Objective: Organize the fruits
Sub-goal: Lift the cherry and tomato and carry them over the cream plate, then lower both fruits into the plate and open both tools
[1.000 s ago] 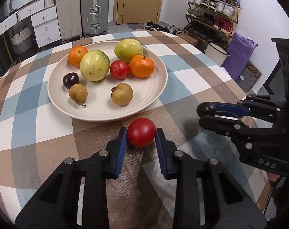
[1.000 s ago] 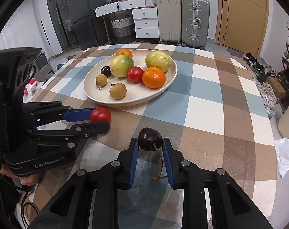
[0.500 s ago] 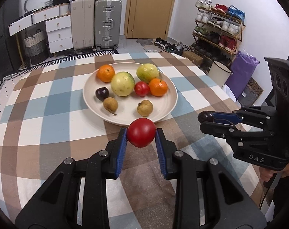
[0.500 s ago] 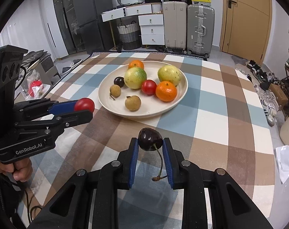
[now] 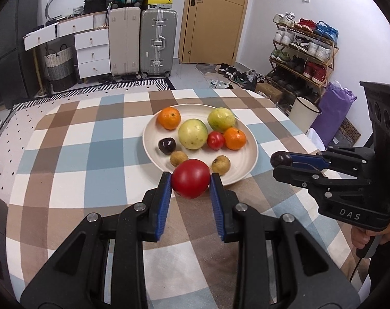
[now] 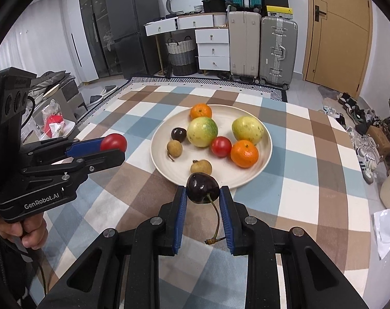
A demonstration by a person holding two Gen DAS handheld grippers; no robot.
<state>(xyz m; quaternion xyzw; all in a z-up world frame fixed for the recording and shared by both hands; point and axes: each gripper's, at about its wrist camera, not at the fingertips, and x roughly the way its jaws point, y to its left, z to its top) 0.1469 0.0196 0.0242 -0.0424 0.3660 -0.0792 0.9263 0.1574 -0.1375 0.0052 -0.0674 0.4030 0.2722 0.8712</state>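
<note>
**Two fruits held above the table, plate just ahead**

Cluttered room w/ suitcases, drawers, a door, shoe rack; in front a table under a checked cloth (image 5: 92, 154) in brown, blue and white, soft-looking and flat. On it, straight ahead of both tools, a wide cream plate (image 5: 249, 164), shallow, faintly ribbed rim.

Left gripper (image 5: 191, 180) is pinching a red tomato (image 5: 191, 178) between its blue pads: smooth, glossy, round, prob. soft-skinned. Right gripper (image 6: 202, 189) is clamped on a dark cherry (image 6: 202, 188), shiny, small, its thin curved stem hanging down betw. the fingers. Both fruits look clear of the cloth, just short of the plate's near rim.

Doing it well, as I judge it: carry each fwd over the rim, lower to a bare patch, then release low so round fruit doesn't roll. Free space lies at the near edge; beyond the tips sit two small tan fruits w/ dull rough skin, a second dark cherry, a second tomato, two dimpled oranges, two big yellow-green mottled fruits. Go one hand at a time; the tools are side by side. Keep squeeze light; both skins bruise easily. Mind the cherry stem snagging a finger on release.
</note>
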